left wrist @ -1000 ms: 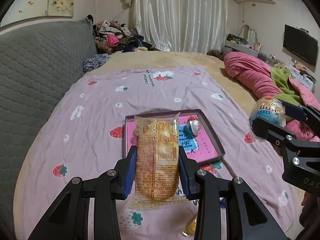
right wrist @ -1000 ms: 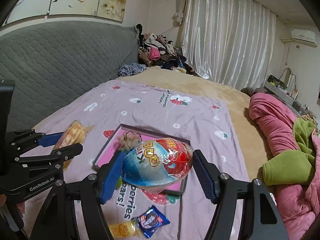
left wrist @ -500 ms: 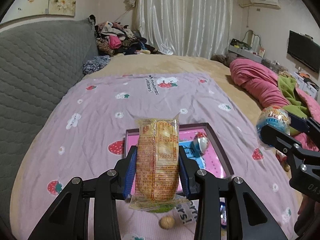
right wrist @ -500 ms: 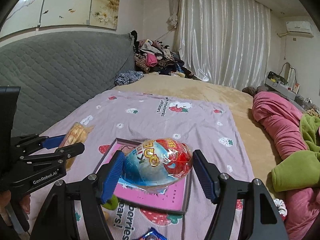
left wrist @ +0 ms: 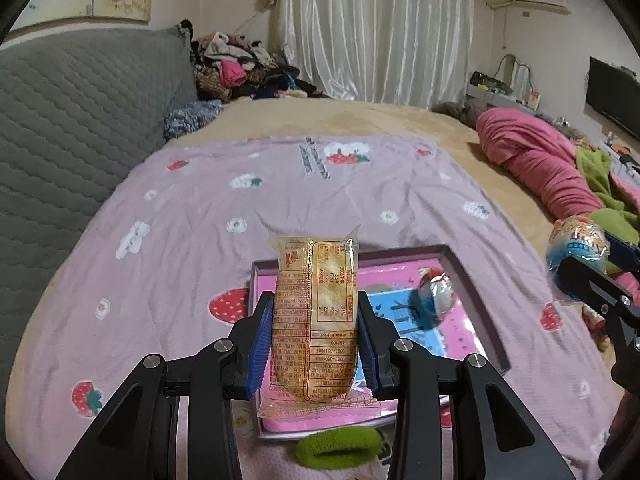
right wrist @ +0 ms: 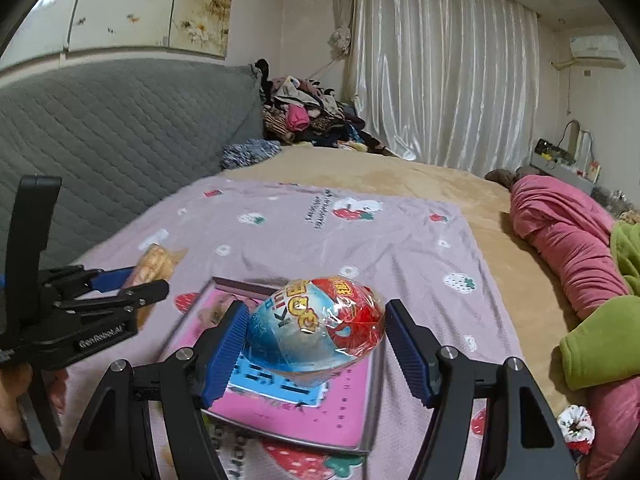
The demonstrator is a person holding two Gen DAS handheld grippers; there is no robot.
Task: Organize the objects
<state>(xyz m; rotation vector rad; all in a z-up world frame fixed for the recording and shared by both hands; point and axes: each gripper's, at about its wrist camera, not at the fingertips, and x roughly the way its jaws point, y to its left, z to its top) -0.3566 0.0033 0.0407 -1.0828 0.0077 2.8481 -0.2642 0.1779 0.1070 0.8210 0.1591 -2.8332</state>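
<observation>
The left gripper [left wrist: 314,344] is clenched on a yellow snack packet [left wrist: 314,320], its blue pads pressed against both long sides, and holds it lengthwise above the near edge of the pink tray [left wrist: 472,300]. The right gripper [right wrist: 316,344] grasps a foil-wrapped toy egg [right wrist: 316,330] by its ends, above the same tray [right wrist: 352,412]. The tray lies on a strawberry-print blanket [left wrist: 280,208] and contains a second wrapped egg [left wrist: 438,294]; a green hair tie [left wrist: 338,446] lies just beside its near rim.
</observation>
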